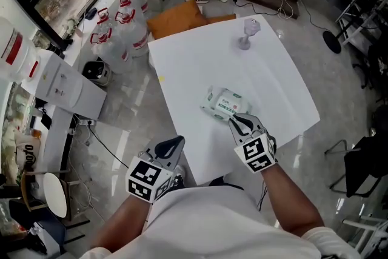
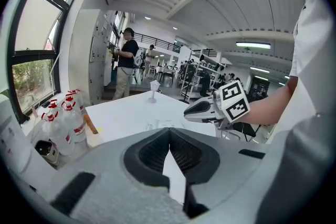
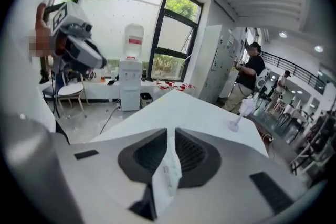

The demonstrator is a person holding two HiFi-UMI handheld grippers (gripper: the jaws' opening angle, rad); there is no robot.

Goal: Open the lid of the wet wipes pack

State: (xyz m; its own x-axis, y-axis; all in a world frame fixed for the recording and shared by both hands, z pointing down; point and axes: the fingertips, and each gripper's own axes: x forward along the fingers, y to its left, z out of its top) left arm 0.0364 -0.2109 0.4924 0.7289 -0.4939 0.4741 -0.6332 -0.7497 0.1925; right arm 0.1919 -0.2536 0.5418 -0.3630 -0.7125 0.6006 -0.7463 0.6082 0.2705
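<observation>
While the right gripper [image 1: 235, 121] is slightly parted, the wet wipes pack [image 1: 225, 103] lies at its tips.

Bright daylit pics, fisheye edges dark & warped

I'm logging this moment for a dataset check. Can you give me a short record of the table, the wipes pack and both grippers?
table: white, holding two things
wet wipes pack: lies flat toward the near edge, lid not visibly raised
stemmed glass: upright at the far side
right gripper: tips at the pack's near end, jaws slightly apart, contact unclear
left gripper: by the table's left edge, away from the pack, jaws together, empty
</observation>
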